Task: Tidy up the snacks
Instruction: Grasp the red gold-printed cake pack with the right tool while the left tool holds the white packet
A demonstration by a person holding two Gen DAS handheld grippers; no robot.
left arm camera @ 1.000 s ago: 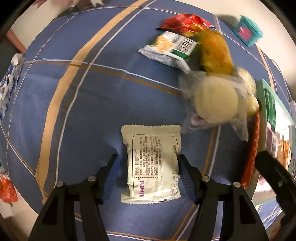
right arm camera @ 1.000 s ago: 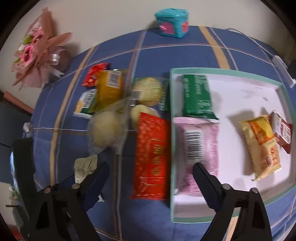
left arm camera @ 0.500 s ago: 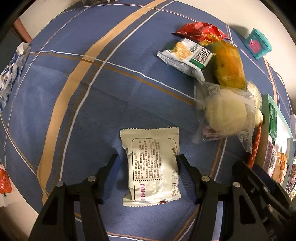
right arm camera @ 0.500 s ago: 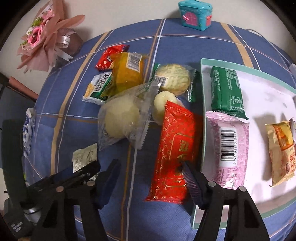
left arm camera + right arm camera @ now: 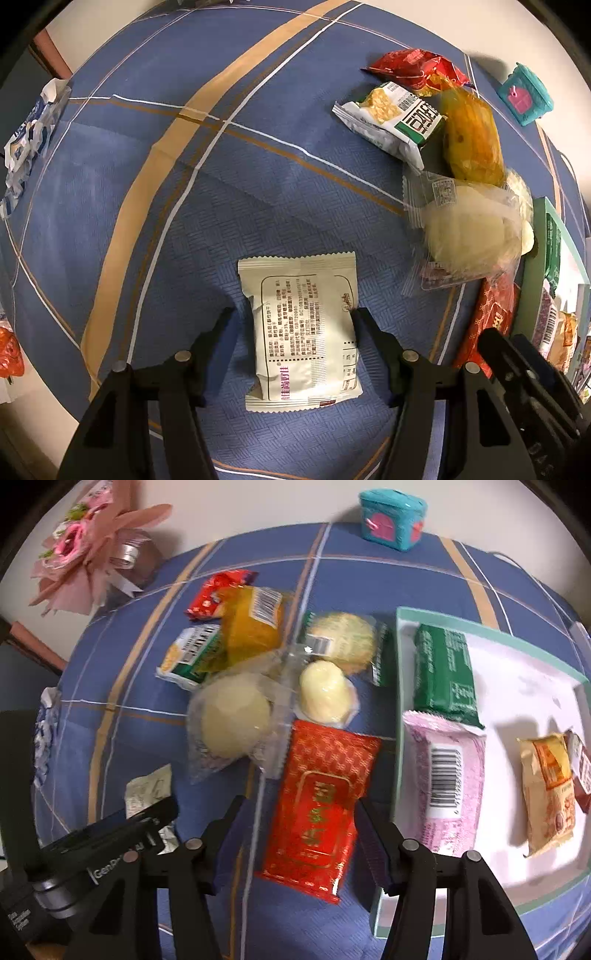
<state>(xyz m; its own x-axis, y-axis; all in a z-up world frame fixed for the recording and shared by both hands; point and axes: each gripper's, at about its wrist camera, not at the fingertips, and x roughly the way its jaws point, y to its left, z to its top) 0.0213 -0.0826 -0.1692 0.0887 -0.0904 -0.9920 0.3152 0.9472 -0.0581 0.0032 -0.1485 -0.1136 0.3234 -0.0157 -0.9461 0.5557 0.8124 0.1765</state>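
Note:
A white snack packet [image 5: 303,328] lies printed side up on the blue checked tablecloth. My left gripper [image 5: 293,312] points straight down over it, shut on its two long edges, and the left edge is dented. A red packet [image 5: 317,805] lies just left of the teal-rimmed tray [image 5: 399,701]. My right gripper [image 5: 300,801] straddles it with the jaws closing. The right fingertip [image 5: 364,808] meets the packet's edge, and a gap shows at the left one. In the tray lie a green packet [image 5: 445,672], a pink one [image 5: 447,775] and a yellow one [image 5: 546,786].
Beyond the red packet lies a pile: a clear-wrapped bun [image 5: 232,725], a small pale bun [image 5: 323,696], a round cookie [image 5: 341,640], an orange cake [image 5: 255,622] and a green-white packet [image 5: 188,653]. A teal box [image 5: 391,520] and a pink bouquet [image 5: 88,542] stand at the back.
My right gripper has moved left and down, from over the tray's edge to the red packet, and its jaws have narrowed. The left gripper keeps the same hold on the white packet.

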